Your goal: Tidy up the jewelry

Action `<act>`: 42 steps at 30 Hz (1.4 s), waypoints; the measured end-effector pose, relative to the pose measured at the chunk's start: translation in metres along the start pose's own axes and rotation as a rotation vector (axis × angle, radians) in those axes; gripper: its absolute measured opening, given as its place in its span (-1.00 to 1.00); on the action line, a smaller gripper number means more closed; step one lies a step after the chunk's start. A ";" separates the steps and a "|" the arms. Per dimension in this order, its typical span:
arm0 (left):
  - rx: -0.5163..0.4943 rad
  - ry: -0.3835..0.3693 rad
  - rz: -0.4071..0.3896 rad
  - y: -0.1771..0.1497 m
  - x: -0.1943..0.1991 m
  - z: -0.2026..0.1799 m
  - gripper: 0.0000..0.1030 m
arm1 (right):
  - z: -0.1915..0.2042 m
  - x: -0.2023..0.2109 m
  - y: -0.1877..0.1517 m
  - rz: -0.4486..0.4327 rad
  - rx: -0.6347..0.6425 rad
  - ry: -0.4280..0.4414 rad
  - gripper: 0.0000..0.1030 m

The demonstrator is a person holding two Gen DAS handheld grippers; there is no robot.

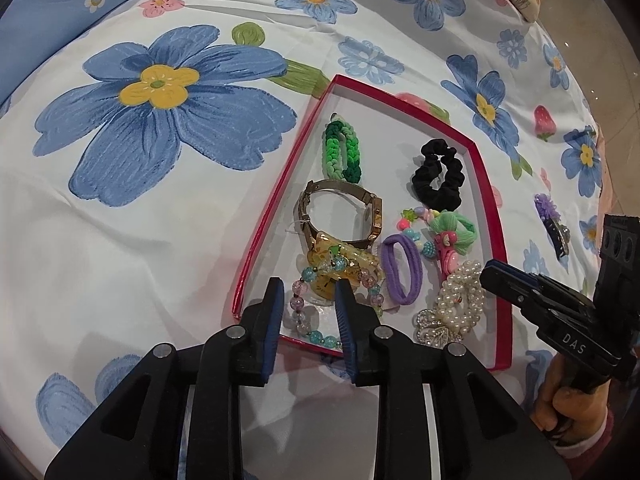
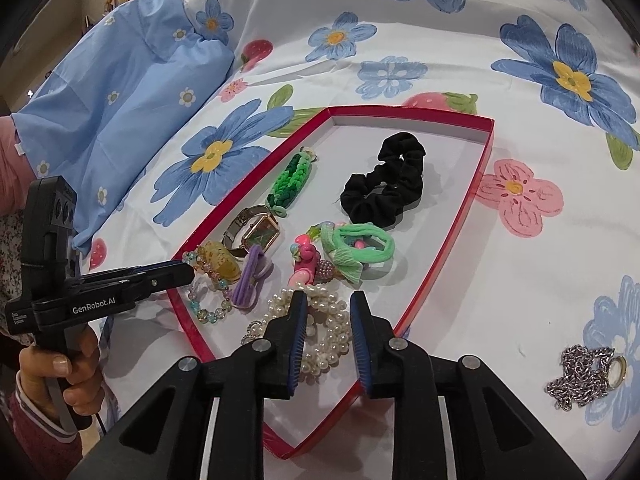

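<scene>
The left claw (image 1: pixel 308 300) hangs with its fingers apart over the near corner of the red tray (image 1: pixel 502 240), above the beaded bracelet (image 1: pixel 304 316) and amber hair clip (image 1: pixel 340 260). The right claw (image 2: pixel 328 316) is likewise apart and empty, over the pearl scrunchie (image 2: pixel 324 344). Farther in lie the purple hair tie (image 2: pixel 250 276), watch (image 2: pixel 256 232), and black scrunchie (image 2: pixel 386 178); the green braided band (image 2: pixel 290 184) has its long axis pointing toward the tray's far end. A silver chain (image 2: pixel 580 372) sits on the floral bedsheet (image 2: pixel 460 60), outside the tray.
</scene>
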State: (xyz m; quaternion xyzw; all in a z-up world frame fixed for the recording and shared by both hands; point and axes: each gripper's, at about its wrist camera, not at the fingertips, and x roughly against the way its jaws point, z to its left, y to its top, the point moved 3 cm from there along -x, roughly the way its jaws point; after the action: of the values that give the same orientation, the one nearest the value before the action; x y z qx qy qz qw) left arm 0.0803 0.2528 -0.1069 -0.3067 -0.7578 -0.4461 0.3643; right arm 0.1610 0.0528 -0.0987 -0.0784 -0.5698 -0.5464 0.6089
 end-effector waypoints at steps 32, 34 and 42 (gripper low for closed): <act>0.068 -0.014 -0.113 -0.054 0.058 -0.023 0.55 | -0.012 0.068 -0.033 -0.241 -0.177 0.148 0.28; 0.070 -0.011 -0.119 -0.056 0.062 -0.024 0.55 | -0.012 0.070 -0.038 -0.242 -0.184 0.150 0.28; 0.000 0.067 -0.210 -0.066 0.087 -0.039 0.62 | 0.000 0.095 -0.050 -0.308 -0.114 0.092 0.44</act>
State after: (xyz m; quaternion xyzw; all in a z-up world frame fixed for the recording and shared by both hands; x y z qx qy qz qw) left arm -0.0090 0.2024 -0.0519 -0.2106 -0.7732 -0.4919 0.3404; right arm 0.0998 -0.0216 -0.0507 0.0004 -0.5147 -0.6676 0.5379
